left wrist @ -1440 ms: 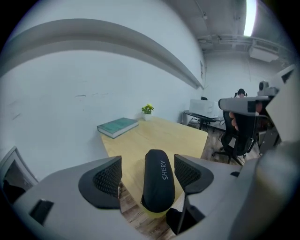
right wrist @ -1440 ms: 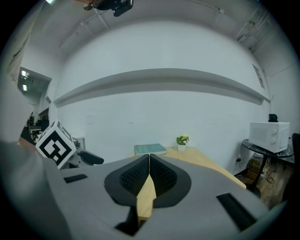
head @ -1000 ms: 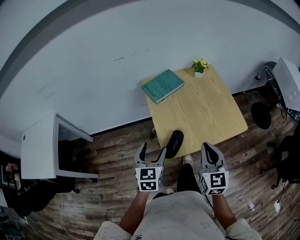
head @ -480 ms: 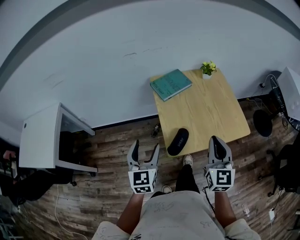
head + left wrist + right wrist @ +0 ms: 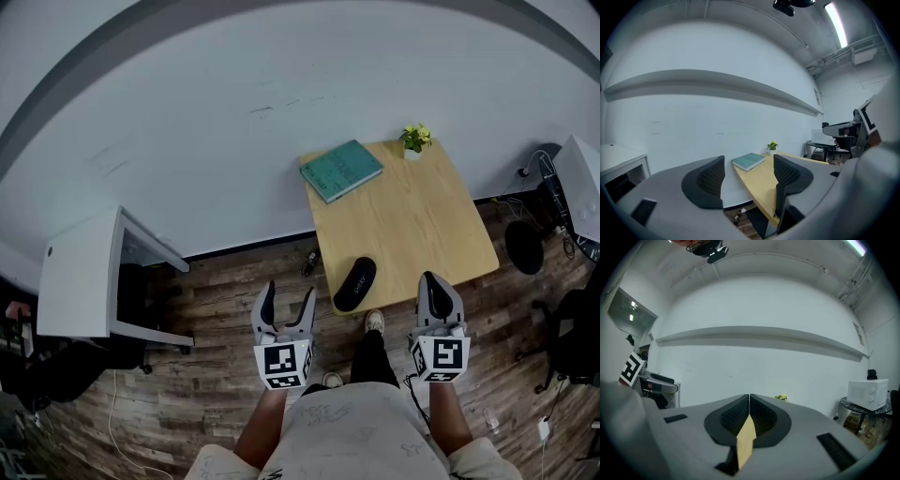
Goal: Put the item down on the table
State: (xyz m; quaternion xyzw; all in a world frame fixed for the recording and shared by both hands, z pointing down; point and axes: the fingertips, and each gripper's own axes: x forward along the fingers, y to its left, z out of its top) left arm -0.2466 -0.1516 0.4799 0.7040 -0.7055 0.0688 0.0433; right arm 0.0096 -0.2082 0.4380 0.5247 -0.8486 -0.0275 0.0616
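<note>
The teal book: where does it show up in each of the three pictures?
Head view: the teal book lies upper middle, on the far left corner of the table.
Left gripper view: low centre, on the table's far end.
Right gripper view: not in it.
Shared landmark: the potted plant, seen in all three views.

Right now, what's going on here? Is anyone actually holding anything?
A person stands at a small wooden table with a gripper in each hand, and neither holds anything. The left gripper has its jaws apart with nothing between them. The right gripper has its jaws together. A black oblong case lies on the table by its near corner, apart from both grippers, so the put-down looks done. A teal book and a small potted plant sit at the far end.
</note>
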